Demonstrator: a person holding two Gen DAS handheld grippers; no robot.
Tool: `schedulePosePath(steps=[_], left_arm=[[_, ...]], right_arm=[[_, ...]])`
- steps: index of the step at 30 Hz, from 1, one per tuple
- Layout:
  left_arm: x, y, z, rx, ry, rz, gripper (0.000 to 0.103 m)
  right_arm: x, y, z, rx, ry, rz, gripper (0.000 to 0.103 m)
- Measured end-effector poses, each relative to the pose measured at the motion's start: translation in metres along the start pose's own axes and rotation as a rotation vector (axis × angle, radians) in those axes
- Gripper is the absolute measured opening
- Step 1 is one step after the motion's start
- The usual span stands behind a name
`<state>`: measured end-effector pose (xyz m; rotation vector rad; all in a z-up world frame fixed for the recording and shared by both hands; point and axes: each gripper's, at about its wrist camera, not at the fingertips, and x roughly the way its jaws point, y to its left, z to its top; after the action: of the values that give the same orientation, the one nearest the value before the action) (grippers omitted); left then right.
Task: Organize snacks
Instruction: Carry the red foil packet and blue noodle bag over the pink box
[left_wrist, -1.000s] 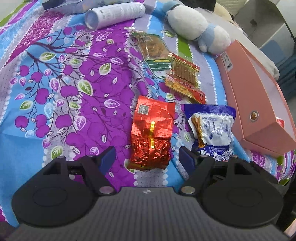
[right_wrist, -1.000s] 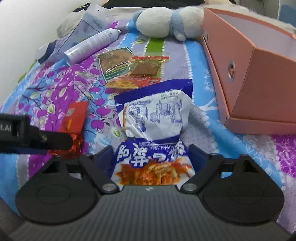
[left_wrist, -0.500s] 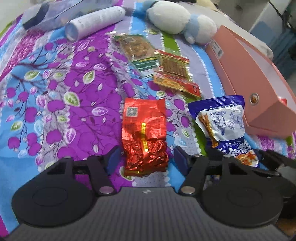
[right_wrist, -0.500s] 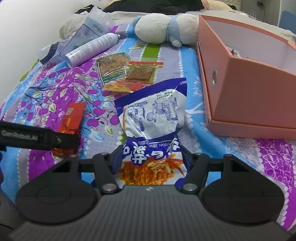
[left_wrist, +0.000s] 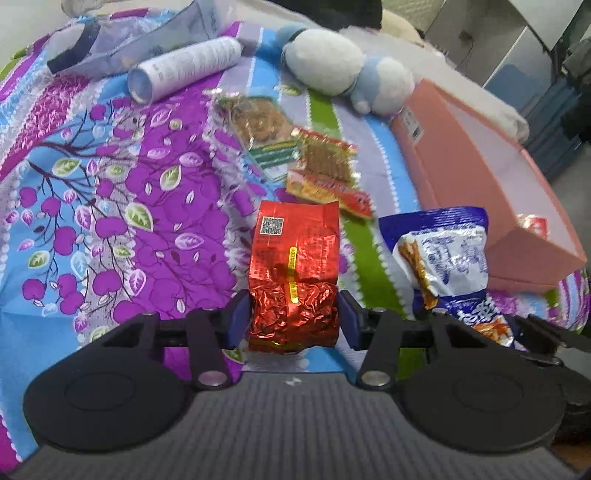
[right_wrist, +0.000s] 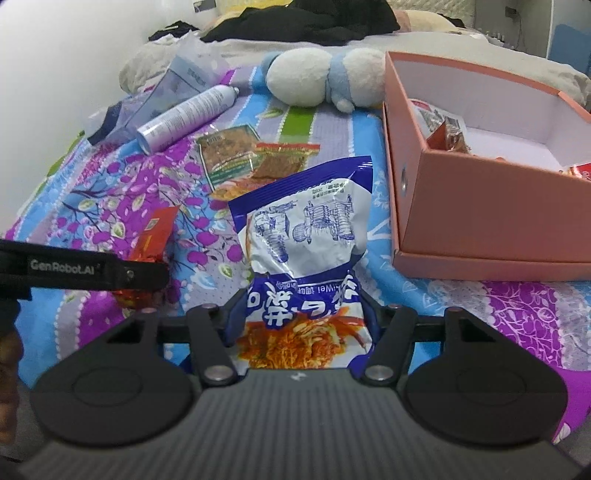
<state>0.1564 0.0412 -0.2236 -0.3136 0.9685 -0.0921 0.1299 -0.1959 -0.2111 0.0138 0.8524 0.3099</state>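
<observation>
My left gripper (left_wrist: 293, 319), jaws just closing, clamps the crinkled red foil packet (left_wrist: 294, 275); my right gripper (right_wrist: 301, 323) pinches the blue-and-white plastic snack bag (right_wrist: 308, 254). Both sit over the floral bedspread's (left_wrist: 110, 192) near edge; the pink cardboard box (right_wrist: 491, 221) lies rightward.

Bedspread (left_wrist: 110, 206) under all items. Foil packet (left_wrist: 293, 273) left of noodle bag (right_wrist: 306, 258). Two flat snack packets (left_wrist: 295, 155) overlapping, behind both. Open box (right_wrist: 480, 206) at right of noodle bag, small packets (right_wrist: 443, 129) inside. Spray can (left_wrist: 184, 66) lying far left, plastic pouch (left_wrist: 147, 33) behind it. Plush toy (left_wrist: 347, 70) behind flat packets, just beside box's far end.
</observation>
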Motion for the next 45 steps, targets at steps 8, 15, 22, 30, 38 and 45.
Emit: schedulePosePath(steps=[8, 15, 22, 30, 38, 45], left_arm=[[-0.037, -0.023, 0.014, 0.033, -0.067, -0.043, 0.056], [-0.069, -0.047, 0.028, 0.047, -0.117, -0.076, 0.056], [-0.109, -0.077, 0.033, 0.102, -0.166, -0.127, 0.056], [-0.124, -0.115, 0.037, 0.147, -0.200, -0.178, 0.056], [-0.100, -0.155, 0.061, 0.200, -0.194, -0.225, 0.056], [-0.059, -0.180, 0.096, 0.217, -0.158, -0.238, 0.056]], right_arm=[[-0.028, -0.001, 0.007, 0.010, -0.048, 0.000, 0.063], [-0.062, -0.003, 0.020, 0.015, -0.110, 0.006, 0.063], [-0.108, -0.016, 0.036, 0.020, -0.207, -0.009, 0.063], [-0.146, -0.038, 0.042, 0.010, -0.273, -0.032, 0.063], [-0.142, -0.067, 0.054, 0.031, -0.295, -0.089, 0.063], [-0.117, -0.101, 0.070, 0.081, -0.284, -0.126, 0.063]])
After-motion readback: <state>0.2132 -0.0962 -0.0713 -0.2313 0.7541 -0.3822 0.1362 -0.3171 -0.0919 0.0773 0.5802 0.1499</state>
